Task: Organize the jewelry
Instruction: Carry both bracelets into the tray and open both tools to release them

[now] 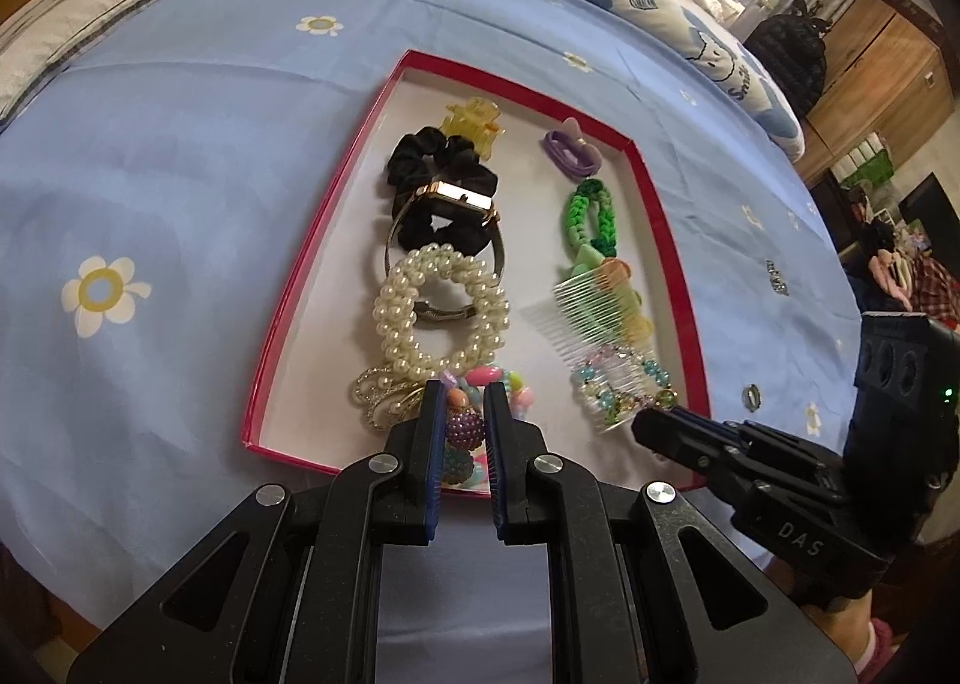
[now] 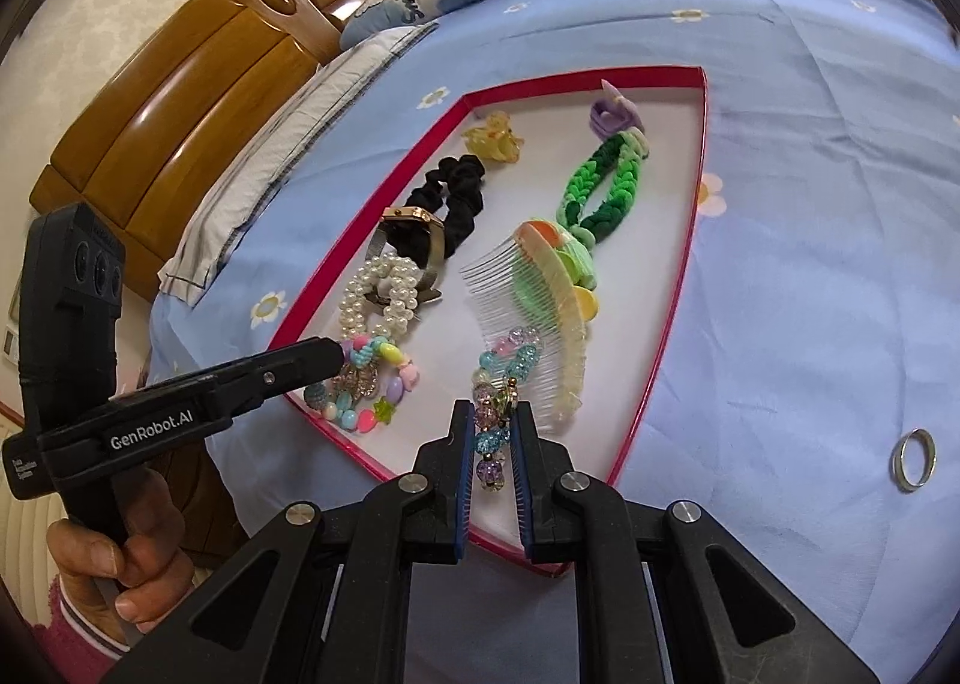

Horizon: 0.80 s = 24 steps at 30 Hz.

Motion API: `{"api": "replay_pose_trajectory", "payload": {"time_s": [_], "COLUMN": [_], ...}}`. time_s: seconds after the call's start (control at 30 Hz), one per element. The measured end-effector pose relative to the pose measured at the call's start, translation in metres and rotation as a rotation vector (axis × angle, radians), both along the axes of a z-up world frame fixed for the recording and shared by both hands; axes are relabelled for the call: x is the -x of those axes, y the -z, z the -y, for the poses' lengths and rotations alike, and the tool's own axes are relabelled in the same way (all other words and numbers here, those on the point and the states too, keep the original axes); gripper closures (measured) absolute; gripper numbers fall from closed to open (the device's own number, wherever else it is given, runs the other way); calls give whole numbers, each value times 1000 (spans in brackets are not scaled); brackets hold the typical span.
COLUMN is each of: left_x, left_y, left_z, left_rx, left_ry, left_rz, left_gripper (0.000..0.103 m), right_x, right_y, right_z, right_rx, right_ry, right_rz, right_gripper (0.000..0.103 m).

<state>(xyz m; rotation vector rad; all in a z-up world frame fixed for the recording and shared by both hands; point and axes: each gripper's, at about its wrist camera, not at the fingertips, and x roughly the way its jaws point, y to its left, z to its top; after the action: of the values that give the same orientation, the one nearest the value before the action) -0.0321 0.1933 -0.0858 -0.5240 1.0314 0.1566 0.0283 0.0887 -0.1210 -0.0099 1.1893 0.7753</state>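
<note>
On the left, the left gripper [image 1: 459, 405] pinches a candy-coloured bead bracelet [image 2: 384, 378] in the tray's [image 1: 288, 318] near corner, touching a brooch [image 1: 384, 402]; lifting could snag it. Further right, the right gripper [image 2: 493, 425] clamps a crystal bracelet [image 2: 504, 378] against the comb [image 2: 540, 312], which may drag. A ring [image 2: 913, 459] lies outside on the bedsheet [image 1: 180, 144].

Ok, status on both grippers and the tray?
Left gripper shut on pastel bead bracelet. Right gripper shut on crystal bead bracelet. Red tray crowded; comb close.
</note>
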Motion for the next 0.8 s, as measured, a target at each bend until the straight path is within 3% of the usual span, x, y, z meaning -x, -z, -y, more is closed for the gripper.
{"api": "replay_pose_trajectory", "payload": {"time_s": [0.8], "left_x": [2], "left_y": [-4], "left_z": [7], "left_rx": [-53], "left_ry": [9], "left_rz": [-9], "left_gripper": [92], "right_x": [1], "right_y": [-6], "right_z": [1], "right_rx": [2], "right_ry": [7], "right_rz": [8], "right_gripper": [87]}}
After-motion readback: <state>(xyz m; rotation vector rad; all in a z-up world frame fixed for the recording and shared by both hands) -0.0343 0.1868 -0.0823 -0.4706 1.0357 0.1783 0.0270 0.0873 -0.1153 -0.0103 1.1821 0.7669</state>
